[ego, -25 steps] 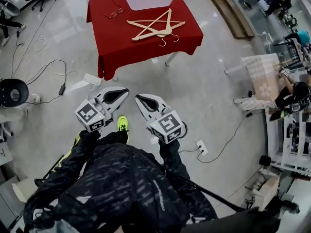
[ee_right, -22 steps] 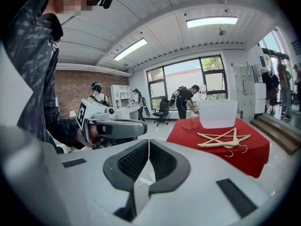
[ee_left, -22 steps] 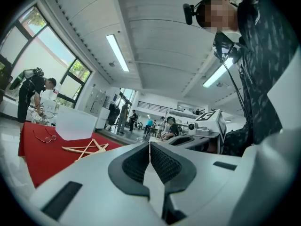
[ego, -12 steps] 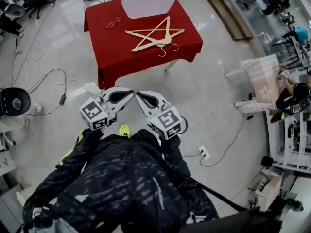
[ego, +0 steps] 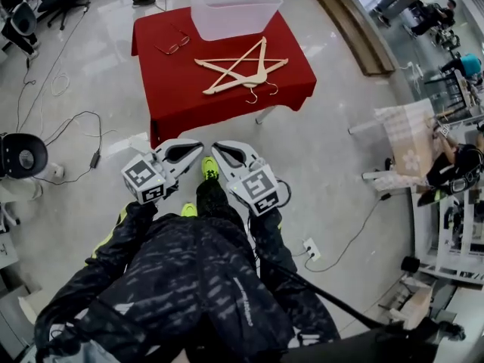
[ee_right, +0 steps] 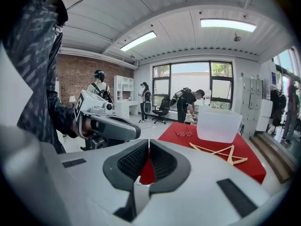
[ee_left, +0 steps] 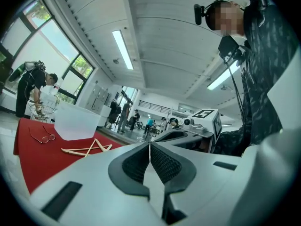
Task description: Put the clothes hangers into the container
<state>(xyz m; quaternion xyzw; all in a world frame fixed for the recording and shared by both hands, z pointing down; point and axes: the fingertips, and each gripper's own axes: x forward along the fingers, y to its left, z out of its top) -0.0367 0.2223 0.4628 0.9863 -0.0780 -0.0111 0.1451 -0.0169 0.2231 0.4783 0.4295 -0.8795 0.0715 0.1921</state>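
Since the left gripper (ee_left: 150, 147) and right gripper (ee_right: 148, 149) both have their jaws pressed together on nothing and hang well short of the red table (ego: 174, 89), the wooden hangers (ego: 240, 70) lie in a crossed heap there, just in front of the clear container (ego: 234, 6). Their bars overlap, so lifting one may drag another off the edge or sweep the eyeglasses (ego: 172, 45) nearby. How many hangers there are is hard to tell.
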